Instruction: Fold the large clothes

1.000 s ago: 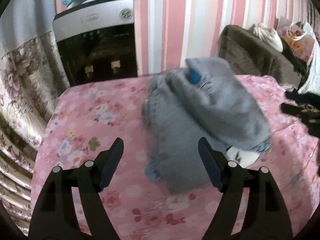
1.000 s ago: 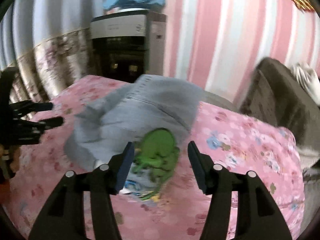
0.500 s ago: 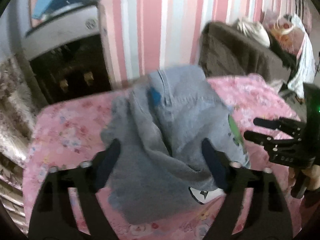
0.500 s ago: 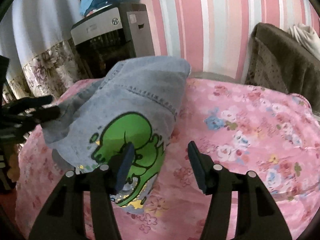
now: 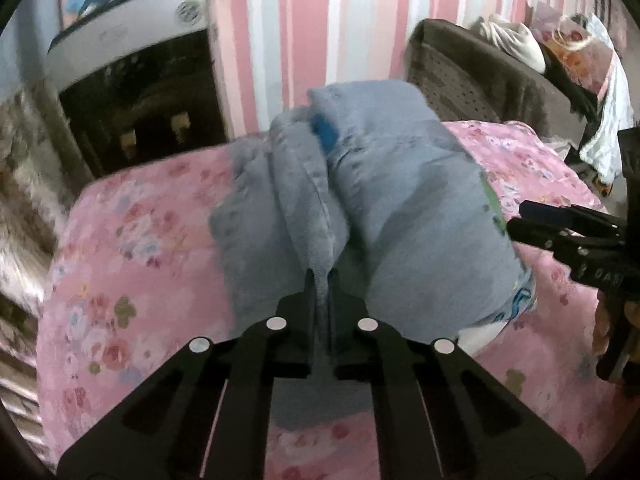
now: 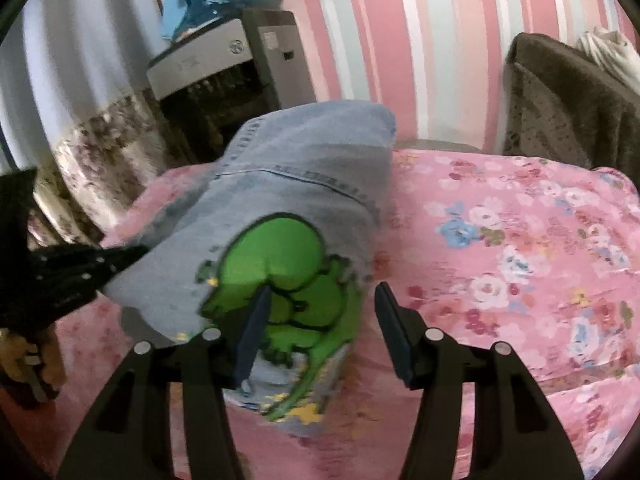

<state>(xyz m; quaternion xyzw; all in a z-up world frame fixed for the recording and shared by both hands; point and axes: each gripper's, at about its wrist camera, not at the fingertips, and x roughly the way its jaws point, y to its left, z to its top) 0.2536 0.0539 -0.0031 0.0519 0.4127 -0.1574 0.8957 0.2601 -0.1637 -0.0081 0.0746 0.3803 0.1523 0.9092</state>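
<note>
No legible writing; left gripper (image 5: 321,280) clamped on denim garment (image 5: 400,208) fold, right gripper (image 6: 320,300) fingers apart over green dinosaur print (image 6: 288,280); floral pink bedcover (image 6: 520,240) bare right of garment

Left gripper (image 5: 321,280) jaws pinched together; right gripper (image 6: 320,308) jaws apart.

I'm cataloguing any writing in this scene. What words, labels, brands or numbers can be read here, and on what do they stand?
None can be read.
Round emblem on the water dispenser: blurred, illegible.
Pale sticker on the dispenser's side: too small to read.
Raised marking on the right gripper: unclear characters, not legible.
Denim garment: a green cartoon print, no lettering visible.
</note>
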